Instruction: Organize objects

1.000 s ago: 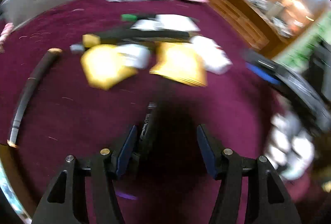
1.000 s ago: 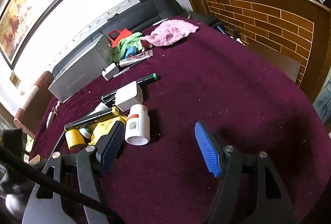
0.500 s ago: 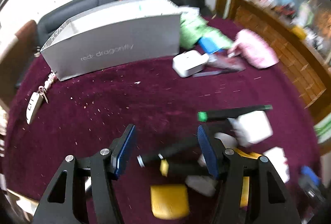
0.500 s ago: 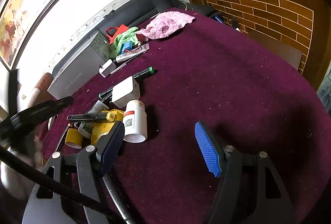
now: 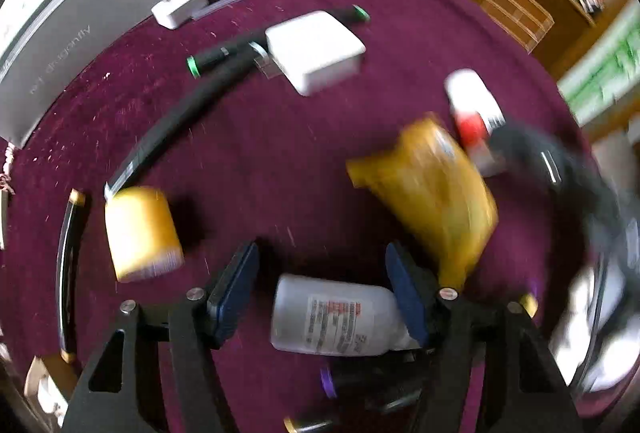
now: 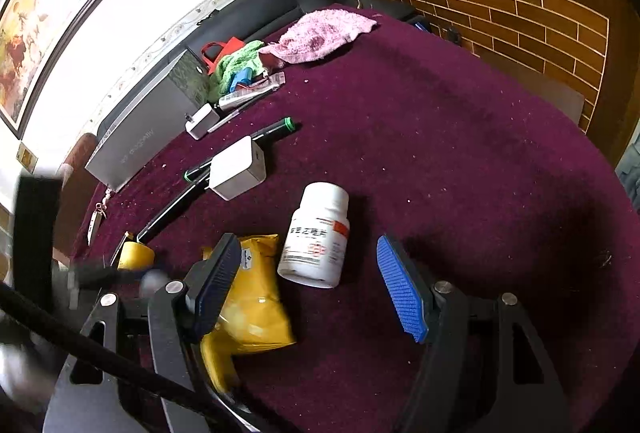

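My left gripper (image 5: 318,293) points down at the maroon tablecloth (image 5: 280,161), its jaws opening. A white labelled bottle (image 5: 336,317) lies on its side between them, close to the right pad and apart from the left pad. A yellow pouch (image 5: 432,193) and a small yellow roll (image 5: 140,233) lie just ahead. My right gripper (image 6: 308,289) stands open and empty. A white pill bottle (image 6: 316,233) with a red-marked label lies right in front of its fingers. The yellow pouch (image 6: 256,305) sits behind its left finger.
A white adapter block (image 6: 238,173) rests on green-capped markers (image 6: 276,129) and a long black rod (image 5: 172,125). A grey box (image 6: 144,141), a white charger (image 6: 202,121), a green cloth (image 6: 236,63) and a pink cloth (image 6: 320,35) lie further back. A brick-patterned counter (image 6: 520,17) stands to the right.
The left wrist view swung up toward the grey box and back down onto the white bottle. The black pen across the yellow pouch is gone in the right view. The right gripper barely moved.
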`<state>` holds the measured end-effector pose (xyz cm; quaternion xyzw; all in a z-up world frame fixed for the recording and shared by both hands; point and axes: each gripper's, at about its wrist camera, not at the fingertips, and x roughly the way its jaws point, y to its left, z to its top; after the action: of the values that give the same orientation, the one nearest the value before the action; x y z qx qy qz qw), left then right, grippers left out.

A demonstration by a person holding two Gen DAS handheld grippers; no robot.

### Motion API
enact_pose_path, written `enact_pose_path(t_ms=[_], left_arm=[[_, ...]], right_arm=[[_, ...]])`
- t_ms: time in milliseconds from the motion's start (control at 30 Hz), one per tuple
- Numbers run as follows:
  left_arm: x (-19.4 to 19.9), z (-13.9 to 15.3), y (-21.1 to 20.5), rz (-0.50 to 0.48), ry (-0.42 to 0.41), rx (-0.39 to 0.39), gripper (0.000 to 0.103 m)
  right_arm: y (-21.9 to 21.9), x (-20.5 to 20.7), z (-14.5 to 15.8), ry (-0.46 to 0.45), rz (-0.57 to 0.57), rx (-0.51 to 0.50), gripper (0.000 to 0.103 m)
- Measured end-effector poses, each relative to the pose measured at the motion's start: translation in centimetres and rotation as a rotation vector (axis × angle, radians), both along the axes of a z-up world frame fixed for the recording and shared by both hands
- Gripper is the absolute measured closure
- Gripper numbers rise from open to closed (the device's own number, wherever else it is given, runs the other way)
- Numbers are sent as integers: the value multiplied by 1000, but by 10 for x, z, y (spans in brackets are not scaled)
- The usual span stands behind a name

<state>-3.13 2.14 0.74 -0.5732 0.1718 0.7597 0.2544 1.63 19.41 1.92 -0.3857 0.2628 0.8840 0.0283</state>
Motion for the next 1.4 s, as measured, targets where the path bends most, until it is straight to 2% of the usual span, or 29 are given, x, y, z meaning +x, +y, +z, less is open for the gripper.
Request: enact_pose_path(t_ms=[100,200,367,667,833,900,1033,1100,1167,1233,1267,1300,1333,1367,1400], left_arm=[[29,4,-21,13,-70,97,45],[53,19,-48,66,-17,174,45],[98,30,-78,97,90,191,45],[142,45,-60,86,127,282,45],[155,42,-26,-15,232,162,45],[158,39,-12,-59,249,144,45],[164,27,18,-154,267,94,45],[165,19,32,-199,266,62,45],[164,10,42,-224,267,34,45],[161,8,48,-226,268,42,44],[159,8,49,-220,255,48,46],[157,8,49,-216,234,65,54],[156,9,49,-221,205,96,70],[158,9,49,-223,195,113,75],[159,10,48,-225,199,108,86]], right_arm=[[5,-4,-8,-30,5,-50,32],[9,-5,-10,-26,2,-73,31],[9,-4,-11,-22,-3,-77,31],[4,-3,-11,-19,3,-42,31],[4,-3,-10,-14,5,-44,29],[8,1,-6,8,-10,-50,29],[24,21,20,98,-105,6,29],[33,41,34,139,-126,-21,29],[39,62,43,155,-131,-31,29],[41,77,48,150,-117,-26,29],[41,87,49,144,-106,-16,29],[41,94,50,138,-99,-4,29],[40,101,50,130,-89,15,29],[39,109,51,116,-77,35,29],[39,115,50,105,-65,45,29]])
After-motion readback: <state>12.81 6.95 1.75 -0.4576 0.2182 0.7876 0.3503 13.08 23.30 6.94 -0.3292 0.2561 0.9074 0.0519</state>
